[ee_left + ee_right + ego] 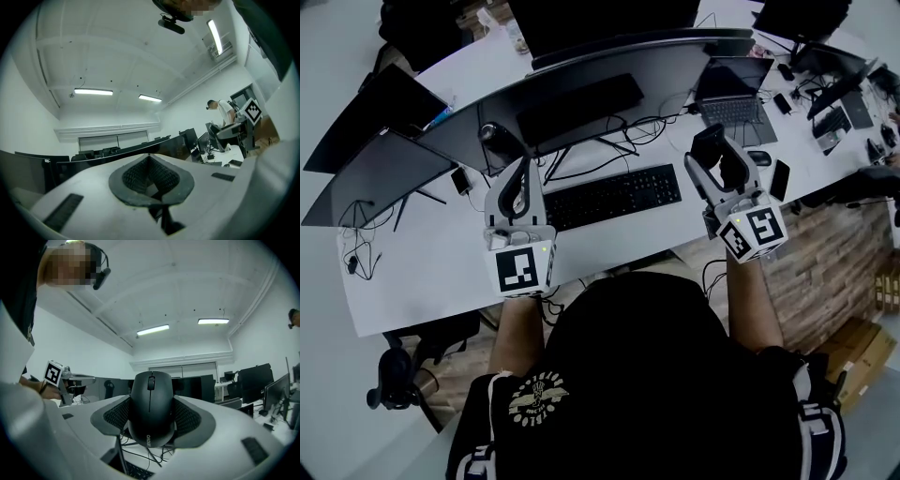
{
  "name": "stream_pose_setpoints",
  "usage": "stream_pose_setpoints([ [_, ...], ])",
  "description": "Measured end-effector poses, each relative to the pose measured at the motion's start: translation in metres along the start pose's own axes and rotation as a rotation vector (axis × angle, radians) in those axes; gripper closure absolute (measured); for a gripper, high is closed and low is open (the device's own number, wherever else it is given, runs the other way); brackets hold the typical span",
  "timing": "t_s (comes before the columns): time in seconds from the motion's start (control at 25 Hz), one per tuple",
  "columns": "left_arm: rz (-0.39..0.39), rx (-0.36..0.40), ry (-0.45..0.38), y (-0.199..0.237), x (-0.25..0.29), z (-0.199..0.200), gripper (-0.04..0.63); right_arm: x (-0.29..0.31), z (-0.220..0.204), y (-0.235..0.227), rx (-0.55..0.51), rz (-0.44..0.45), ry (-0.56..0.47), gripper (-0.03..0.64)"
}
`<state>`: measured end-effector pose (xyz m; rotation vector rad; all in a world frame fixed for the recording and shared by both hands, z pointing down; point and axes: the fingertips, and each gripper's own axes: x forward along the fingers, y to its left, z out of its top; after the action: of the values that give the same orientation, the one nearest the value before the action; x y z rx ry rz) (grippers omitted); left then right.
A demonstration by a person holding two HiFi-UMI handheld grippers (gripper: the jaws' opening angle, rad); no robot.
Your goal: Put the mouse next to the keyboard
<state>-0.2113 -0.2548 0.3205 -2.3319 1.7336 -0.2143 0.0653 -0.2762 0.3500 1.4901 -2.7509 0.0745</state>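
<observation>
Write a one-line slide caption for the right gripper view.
Black mouse held between the right gripper's jaws, with monitors and ceiling lights behind.

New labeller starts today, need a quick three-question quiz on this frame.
1. Multiple choice: what does the right gripper clamp? A) a stapler B) a mouse C) a pen
2. True or false: the left gripper has its jaws wide apart.
3. Fill in: in the head view, the right gripper is at the keyboard's ___ end.

Key: 1 B. 2 false: the jaws are together, with nothing between them. 3 right.
</observation>
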Motion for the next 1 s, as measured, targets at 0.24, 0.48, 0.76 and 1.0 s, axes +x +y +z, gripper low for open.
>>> stream_pose_setpoints([
  [0.24,-0.007,-0.029,0.046,-0.018,0.034,-0.027,0.594,0.013,-0.042,-0.036,0.041,-0.009,0.076,0.331],
  [0.48,-0.044,-0.043,0.056,-0.043,0.065,-0.045,0.594,0.022,-0.075,-0.064,0.054,-0.03,0.152,0.33],
  [0.76,-0.093,-0.07,0.068,-0.075,0.102,-0.069,0.594,0.024,-0.11,-0.092,0.07,-0.057,0.227,0.33],
  [1.0,-0.139,-0.04,0.111,-0.099,0.123,-0.08,0.594,0.027,-0.141,-0.112,0.094,-0.088,0.294,0.331],
])
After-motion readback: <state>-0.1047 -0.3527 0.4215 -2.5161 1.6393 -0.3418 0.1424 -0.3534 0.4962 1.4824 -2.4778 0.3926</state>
